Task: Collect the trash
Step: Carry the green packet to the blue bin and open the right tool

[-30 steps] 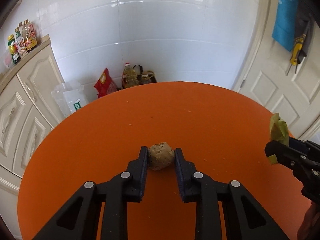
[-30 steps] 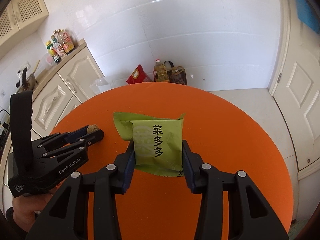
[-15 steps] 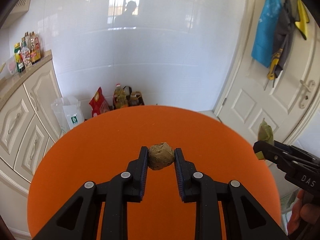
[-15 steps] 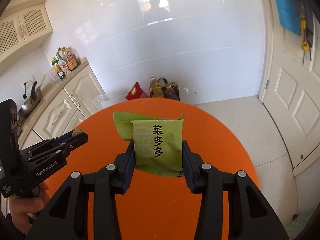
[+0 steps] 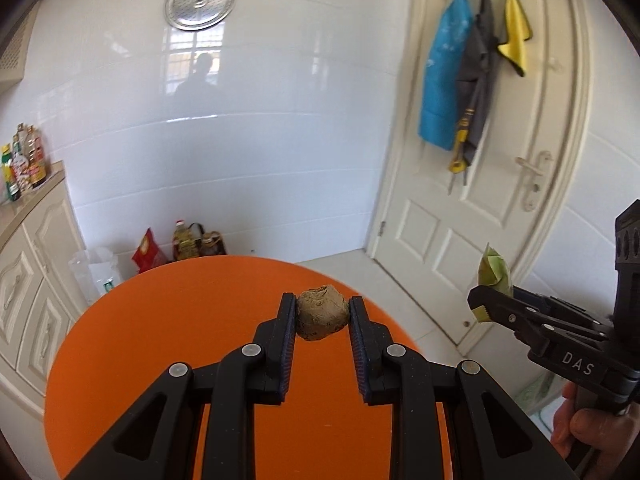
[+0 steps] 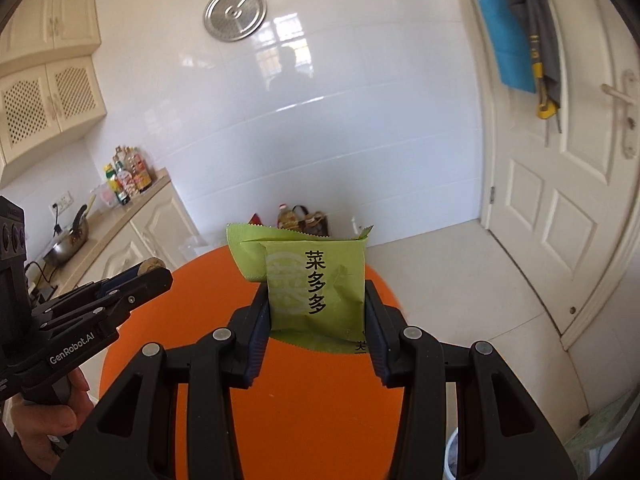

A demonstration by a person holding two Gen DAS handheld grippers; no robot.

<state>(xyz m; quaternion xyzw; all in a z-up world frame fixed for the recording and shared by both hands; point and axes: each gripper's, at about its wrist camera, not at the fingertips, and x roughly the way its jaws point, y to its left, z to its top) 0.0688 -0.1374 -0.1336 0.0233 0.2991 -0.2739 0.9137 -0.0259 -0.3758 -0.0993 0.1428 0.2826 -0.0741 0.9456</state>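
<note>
My left tongs pinch a crumpled brown wad between their blue-lined pads, holding it up in the air above the round orange surface. My right tongs are pressed onto the sides of a green snack wrapper with black characters printed down its front; it stands upright between the fingers, also clear of the surface, its torn top flap folded over to the left. In the right wrist view the left tongs sit off to the left with the brown wad peeking out at their tip. In the left wrist view the right tongs sit off to the right, with the wrapper's edge showing above them.

Beyond the surface, a red bag and oil bottles stand on the floor against the white tiled wall. Cream cabinets run along the left, with sauce bottles on top. A white door on the right carries a blue apron and a yellow cloth.
</note>
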